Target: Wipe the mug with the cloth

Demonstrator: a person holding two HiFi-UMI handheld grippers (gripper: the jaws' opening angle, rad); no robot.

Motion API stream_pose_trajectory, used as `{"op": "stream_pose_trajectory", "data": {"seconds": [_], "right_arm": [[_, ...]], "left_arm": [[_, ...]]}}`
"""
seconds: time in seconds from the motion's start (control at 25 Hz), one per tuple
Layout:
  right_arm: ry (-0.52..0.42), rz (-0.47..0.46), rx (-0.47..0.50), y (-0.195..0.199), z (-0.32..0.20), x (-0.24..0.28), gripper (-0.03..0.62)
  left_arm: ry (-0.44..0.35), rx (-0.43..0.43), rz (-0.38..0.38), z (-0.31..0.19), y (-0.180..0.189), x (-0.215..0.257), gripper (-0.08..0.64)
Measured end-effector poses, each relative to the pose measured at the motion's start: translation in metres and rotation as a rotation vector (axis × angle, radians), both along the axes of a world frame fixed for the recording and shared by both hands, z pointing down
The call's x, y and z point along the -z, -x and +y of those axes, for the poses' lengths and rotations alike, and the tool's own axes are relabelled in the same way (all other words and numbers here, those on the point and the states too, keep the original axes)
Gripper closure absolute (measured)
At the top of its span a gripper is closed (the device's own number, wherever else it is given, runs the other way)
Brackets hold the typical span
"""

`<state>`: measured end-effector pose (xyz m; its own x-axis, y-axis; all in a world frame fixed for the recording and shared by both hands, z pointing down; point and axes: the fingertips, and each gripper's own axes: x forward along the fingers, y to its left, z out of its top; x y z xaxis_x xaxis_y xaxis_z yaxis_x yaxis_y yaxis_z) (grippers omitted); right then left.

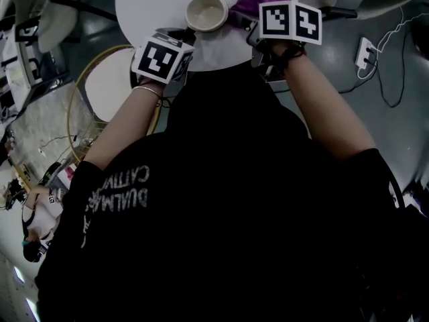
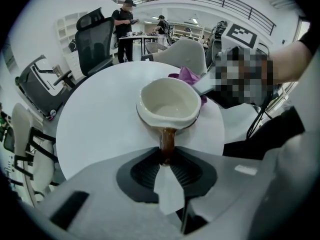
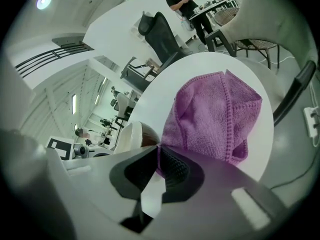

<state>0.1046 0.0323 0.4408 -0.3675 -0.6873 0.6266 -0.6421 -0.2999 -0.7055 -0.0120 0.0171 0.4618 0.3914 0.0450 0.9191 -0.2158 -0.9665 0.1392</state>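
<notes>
- Mug (image 2: 169,104) upright, mouth up, handle (image 2: 168,141) pointing to lower frame, clamped in left gripper (image 2: 166,163).
- Purple cloth (image 3: 215,114), pinched by right gripper (image 3: 157,160), lies just beyond it, upper right.

Left forearm (image 1: 127,123) and right forearm (image 1: 322,106) reach forward. The left hand-held gripper (image 2: 166,160) pinches the handle of the mug (image 2: 169,104); the right hand-held gripper (image 3: 157,159) is clamped on the cloth (image 3: 215,114).

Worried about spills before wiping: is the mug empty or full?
Empty: the mug shows a bare, pale interior with no liquid inside.
</notes>
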Motion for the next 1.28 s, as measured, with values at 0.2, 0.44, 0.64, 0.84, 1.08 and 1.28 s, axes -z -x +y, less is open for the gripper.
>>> {"op": "stream_pose_trajectory", "data": {"seconds": [0.2,0.44,0.64,0.84,1.08,1.28], "right_arm": [[0.004,-0.030,-0.118,0.003,0.010,-0.002,0.565],[0.002,-0.053,-0.225,0.009,0.011,-0.002,0.565],[-0.012,-0.045,-0.351,0.010,0.016,-0.003,0.565],[-0.025,-0.024,-0.431,0.023,0.022,-0.003,0.566],[-0.013,-0.069,-0.414,0.046,0.025,-0.007,0.566],[-0.016,-0.105,-0.415,0.058,0.022,-0.008,0.566]], "left_arm": [[0.020,-0.028,-0.002,0.006,0.000,-0.002,0.492],[-0.005,-0.050,0.014,-0.004,0.004,0.001,0.491],[0.006,0.013,0.052,0.001,0.004,-0.001,0.491],[0.014,0.037,0.080,0.004,0.004,-0.002,0.489],[0.020,0.013,0.086,0.009,-0.002,-0.003,0.486],[0.011,-0.028,0.086,0.009,-0.003,-0.004,0.483]]}}
